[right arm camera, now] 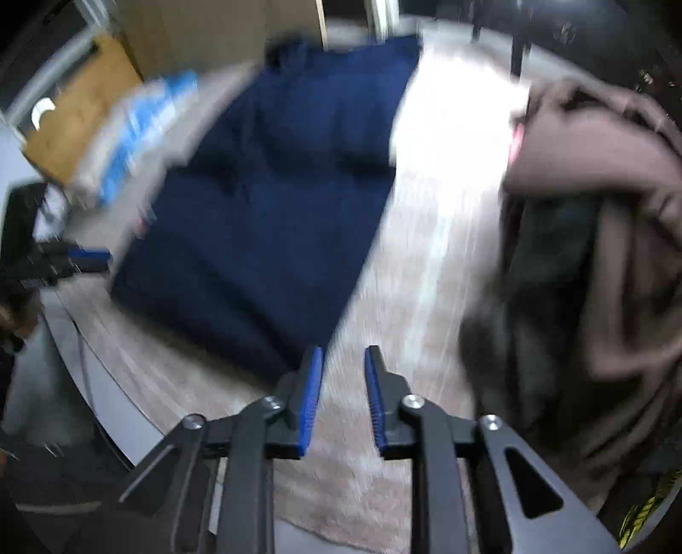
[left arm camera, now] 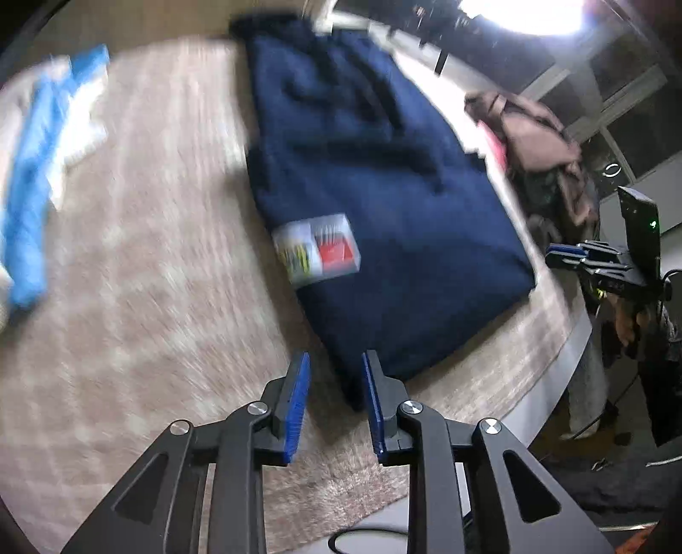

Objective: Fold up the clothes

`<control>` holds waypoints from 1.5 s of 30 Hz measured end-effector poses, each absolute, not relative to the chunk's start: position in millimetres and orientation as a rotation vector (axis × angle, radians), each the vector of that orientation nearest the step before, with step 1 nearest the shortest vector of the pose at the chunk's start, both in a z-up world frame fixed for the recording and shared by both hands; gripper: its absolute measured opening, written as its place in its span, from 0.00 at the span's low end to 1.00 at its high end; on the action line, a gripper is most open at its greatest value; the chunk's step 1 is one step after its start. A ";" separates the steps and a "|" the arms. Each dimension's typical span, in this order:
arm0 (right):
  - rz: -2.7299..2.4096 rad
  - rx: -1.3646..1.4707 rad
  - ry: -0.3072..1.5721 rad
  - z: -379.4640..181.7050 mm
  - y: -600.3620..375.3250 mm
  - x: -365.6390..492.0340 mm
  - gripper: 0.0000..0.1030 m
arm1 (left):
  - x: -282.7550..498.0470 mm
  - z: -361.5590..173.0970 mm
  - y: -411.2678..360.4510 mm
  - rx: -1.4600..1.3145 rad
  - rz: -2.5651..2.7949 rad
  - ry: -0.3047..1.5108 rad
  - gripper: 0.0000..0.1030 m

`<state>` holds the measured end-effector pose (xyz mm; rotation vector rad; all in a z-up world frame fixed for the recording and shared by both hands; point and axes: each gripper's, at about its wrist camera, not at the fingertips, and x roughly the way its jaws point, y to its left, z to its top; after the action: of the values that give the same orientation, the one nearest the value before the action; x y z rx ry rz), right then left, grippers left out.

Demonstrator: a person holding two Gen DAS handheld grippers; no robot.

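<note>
Folded navy garment [left arm camera: 375,204] lying flat on the beige table cover [left arm camera: 140,277], white label facing up. Left gripper [left arm camera: 334,375] and right gripper [right arm camera: 341,370] hover over its near corners, jaws slightly spread, nothing between them. Brown clothes pile [right arm camera: 596,238] alongside

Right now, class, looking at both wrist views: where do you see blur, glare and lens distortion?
Left wrist view: the table cloth streaks with motion blur, the lamp blows out white, the table edge bows from the fisheye. Right wrist view: the navy garment and brown clothes pile smear, glare whitens the cloth beside them; both grippers' fingers stay sharp.
</note>
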<state>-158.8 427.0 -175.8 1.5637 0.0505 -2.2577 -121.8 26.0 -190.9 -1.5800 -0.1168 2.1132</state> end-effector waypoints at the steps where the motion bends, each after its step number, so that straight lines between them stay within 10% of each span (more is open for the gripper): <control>1: -2.269 1.493 0.044 -164.4 424.6 -163.8 0.21 | -128.0 -180.2 30.2 -1.522 2.133 -0.104 0.29; 13: -2.197 1.469 0.041 -223.6 363.0 -273.5 0.21 | -254.6 -228.5 97.1 -1.476 2.120 -0.033 0.33; 27: -2.421 1.207 0.076 -58.0 414.2 -313.6 0.38 | -326.6 -97.0 32.4 -1.388 2.284 0.006 0.39; 45: -2.381 1.319 -0.197 -210.7 429.0 -547.5 0.48 | -466.2 -223.1 58.0 -1.551 2.244 -0.034 0.39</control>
<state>-547.5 429.0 -210.7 1.3193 -0.1975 -2.3814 -466.2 58.0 -223.1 -1.5512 -0.0338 2.2437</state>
